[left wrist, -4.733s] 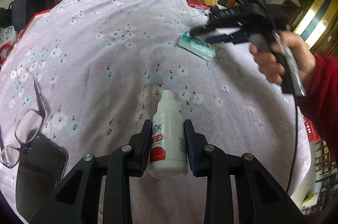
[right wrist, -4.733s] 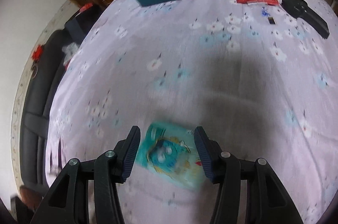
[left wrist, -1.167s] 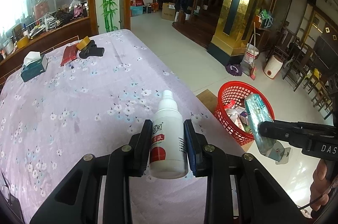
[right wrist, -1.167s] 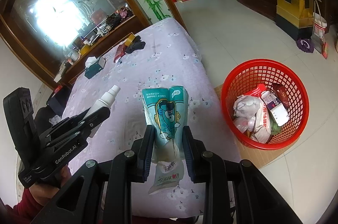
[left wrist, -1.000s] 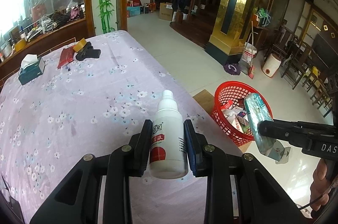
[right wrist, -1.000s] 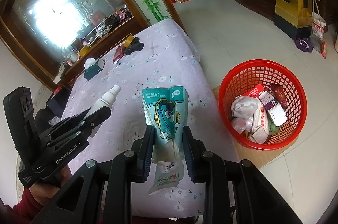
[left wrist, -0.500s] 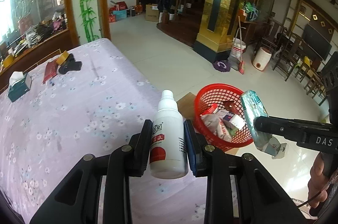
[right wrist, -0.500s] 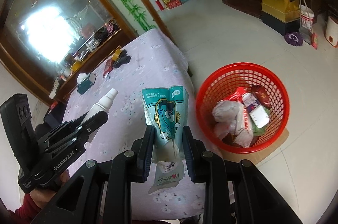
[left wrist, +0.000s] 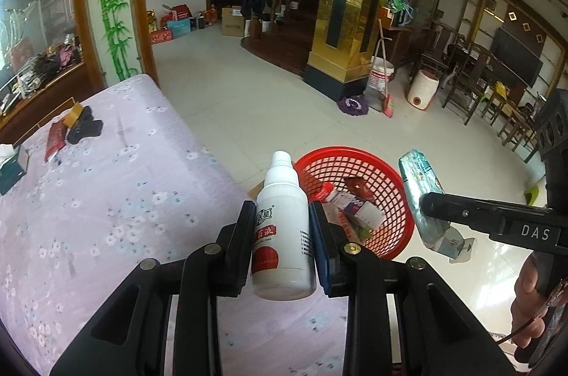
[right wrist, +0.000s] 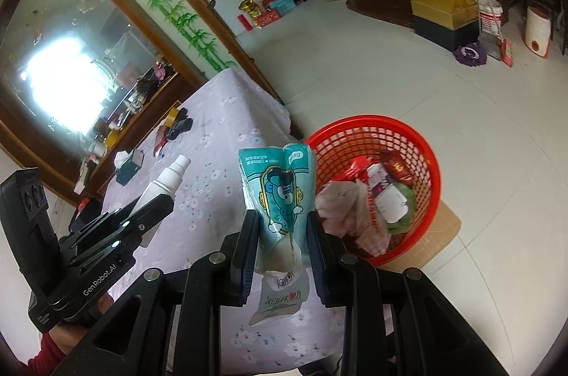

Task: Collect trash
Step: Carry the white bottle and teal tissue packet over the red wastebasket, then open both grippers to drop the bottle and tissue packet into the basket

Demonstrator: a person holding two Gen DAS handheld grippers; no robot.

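My left gripper is shut on a white plastic bottle with a red label, held upright in the air above the table's edge. My right gripper is shut on a teal tissue packet with a cartoon print. The packet also shows in the left wrist view, beside the red mesh trash basket. The basket stands on the floor past the table, holding several wrappers and boxes. The bottle shows at left in the right wrist view.
The table wears a purple floral cloth. On it lie a teal tissue box, a red packet and a black object. Cardboard lies under the basket. A gold pillar, bucket and mop stand beyond on the tiled floor.
Both grippers lifted their items off the table and swung toward the red basket. Over the last second the basket has come closer and nearer the centre in both views.
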